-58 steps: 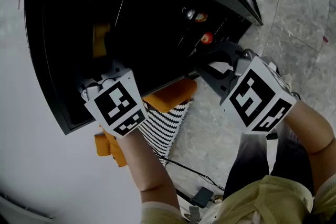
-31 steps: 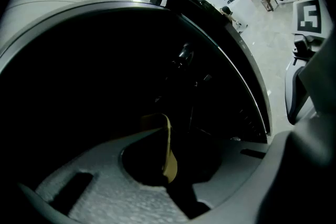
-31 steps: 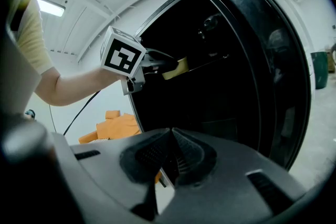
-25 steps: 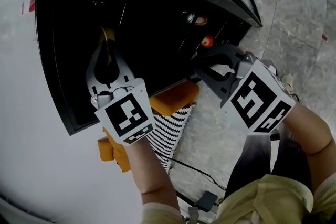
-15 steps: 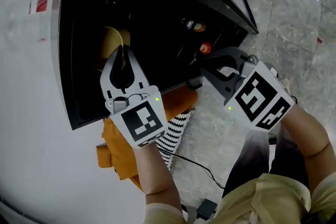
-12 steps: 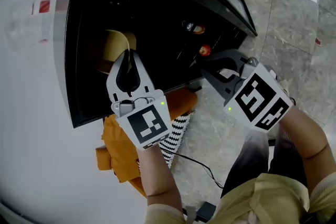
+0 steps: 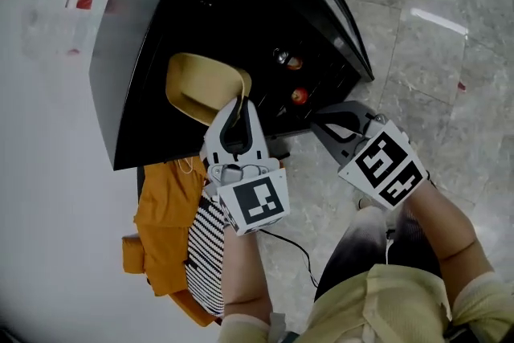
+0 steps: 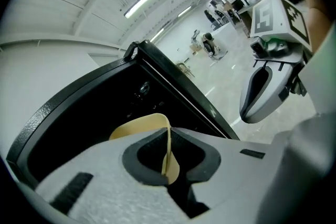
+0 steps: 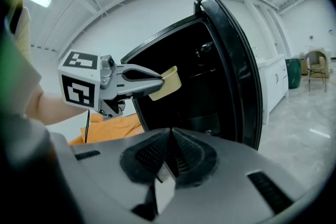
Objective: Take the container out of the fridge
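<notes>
A tan, shallow container (image 7: 197, 84) hangs at the mouth of the open black fridge (image 7: 120, 108), clear of its dark inside. My left gripper (image 7: 238, 102) is shut on the container's thin rim (image 8: 168, 149); the bowl part (image 8: 137, 127) shows beyond the jaws. To its right my right gripper (image 7: 320, 121) is shut with nothing in it, near the fridge door's lower edge (image 7: 345, 44). From the right gripper view, the left gripper (image 9: 137, 79) holds the container (image 9: 168, 80) in front of the fridge opening, and my own right gripper (image 9: 169, 136) has its jaws together.
The fridge door (image 9: 239, 71) stands open on the right, with red items (image 7: 299, 95) on its shelf. Orange cloth (image 7: 161, 205) and striped fabric (image 7: 205, 253) lie below the fridge. A cable (image 7: 299, 249) runs over the grey tiled floor (image 7: 434, 68).
The left gripper has drawn the tan container out of the dark fridge interior to its front edge. The right gripper has drifted a little down and right, still shut.
</notes>
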A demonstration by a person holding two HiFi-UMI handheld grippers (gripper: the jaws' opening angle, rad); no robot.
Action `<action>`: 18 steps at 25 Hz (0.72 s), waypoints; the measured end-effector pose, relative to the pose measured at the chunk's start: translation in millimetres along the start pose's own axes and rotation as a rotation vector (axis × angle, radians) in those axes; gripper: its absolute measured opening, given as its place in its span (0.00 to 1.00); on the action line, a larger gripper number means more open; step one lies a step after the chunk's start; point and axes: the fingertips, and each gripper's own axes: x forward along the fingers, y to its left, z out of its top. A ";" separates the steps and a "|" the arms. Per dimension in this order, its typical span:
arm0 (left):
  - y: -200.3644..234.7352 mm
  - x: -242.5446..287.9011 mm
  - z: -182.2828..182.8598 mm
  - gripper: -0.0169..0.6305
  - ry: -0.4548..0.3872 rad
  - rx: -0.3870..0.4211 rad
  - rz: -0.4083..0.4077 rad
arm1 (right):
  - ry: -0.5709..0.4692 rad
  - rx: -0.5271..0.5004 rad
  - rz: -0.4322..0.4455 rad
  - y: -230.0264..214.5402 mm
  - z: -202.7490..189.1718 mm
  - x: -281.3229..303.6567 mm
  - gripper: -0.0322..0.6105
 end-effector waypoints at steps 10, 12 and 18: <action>-24.5 -35.8 9.2 0.08 -0.072 0.000 -0.097 | 0.032 -0.035 -0.079 21.0 4.4 -25.5 0.10; -28.7 -40.1 12.4 0.08 -0.092 0.010 -0.115 | 0.024 -0.048 -0.093 22.7 10.9 -31.6 0.10; -42.0 -59.1 18.6 0.08 -0.120 0.026 -0.167 | -0.004 -0.047 -0.141 27.5 25.1 -48.2 0.10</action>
